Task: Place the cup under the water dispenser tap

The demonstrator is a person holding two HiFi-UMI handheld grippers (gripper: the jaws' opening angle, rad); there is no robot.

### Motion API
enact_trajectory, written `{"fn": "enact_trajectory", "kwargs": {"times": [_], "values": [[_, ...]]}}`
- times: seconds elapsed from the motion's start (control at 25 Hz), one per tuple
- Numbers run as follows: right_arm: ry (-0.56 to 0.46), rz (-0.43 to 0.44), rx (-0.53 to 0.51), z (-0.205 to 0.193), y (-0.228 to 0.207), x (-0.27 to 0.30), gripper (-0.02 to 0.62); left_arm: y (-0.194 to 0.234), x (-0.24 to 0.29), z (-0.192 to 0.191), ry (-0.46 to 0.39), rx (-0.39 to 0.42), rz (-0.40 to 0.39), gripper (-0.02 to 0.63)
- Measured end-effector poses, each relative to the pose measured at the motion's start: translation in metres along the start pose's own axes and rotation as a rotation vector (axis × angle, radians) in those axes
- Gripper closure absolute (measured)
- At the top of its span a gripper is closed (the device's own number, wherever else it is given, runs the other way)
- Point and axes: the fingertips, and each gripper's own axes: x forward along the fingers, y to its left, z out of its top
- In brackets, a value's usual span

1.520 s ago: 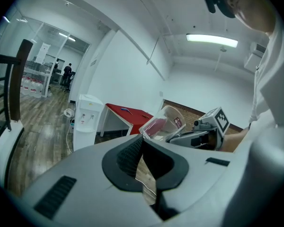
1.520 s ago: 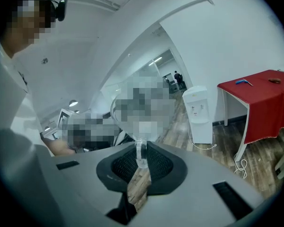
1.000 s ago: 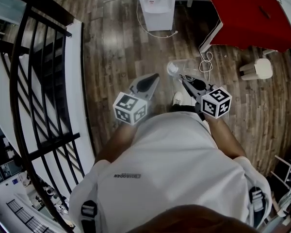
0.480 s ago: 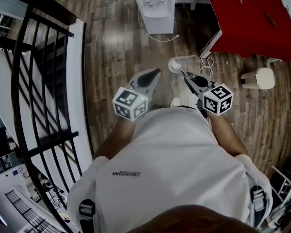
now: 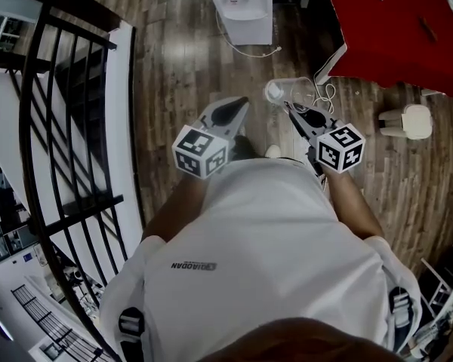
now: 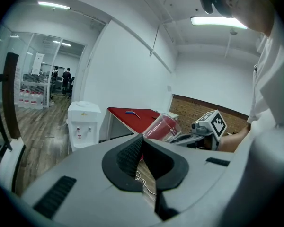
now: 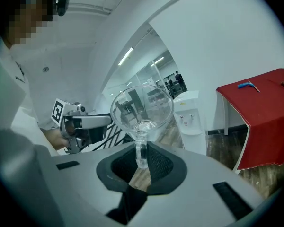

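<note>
Head view: cup (image 5: 293, 91) in right tongs (image 5: 288, 108)

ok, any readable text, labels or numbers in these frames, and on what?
No text reads cleanly.
White shirt: short dark print on the back, too small and blurred to read.
Left marker cube and right marker cube: black-and-white square patterns, no letters.
Water dispenser: small marks near the taps, unreadable.

top of water dispenser (image 5: 245, 17) off-frame
</note>
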Motion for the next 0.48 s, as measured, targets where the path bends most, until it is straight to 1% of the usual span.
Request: {"fn": "enact_trajectory", "kwargs": {"times": [0.12, 0.28, 0.48], "values": [[-0.008, -0.011, 0.006, 0.001, -0.006, 0.001, 0.549, 0.004, 0.003, 0.005, -0.01, 0.011, 0.012, 0.611], [-0.03, -0.029, 0.016, 0.009, -0.013, 0.005, 0.549, 0.013, 0.014, 0.007, -0.001, 0.014, -0.002, 0.611], [-0.025, -0.048, 0.015, 0.015, -0.027, 0.009, 0.549, 0.022, 0.032, 0.017, -0.012, 0.014, -0.015, 0.611]]}}
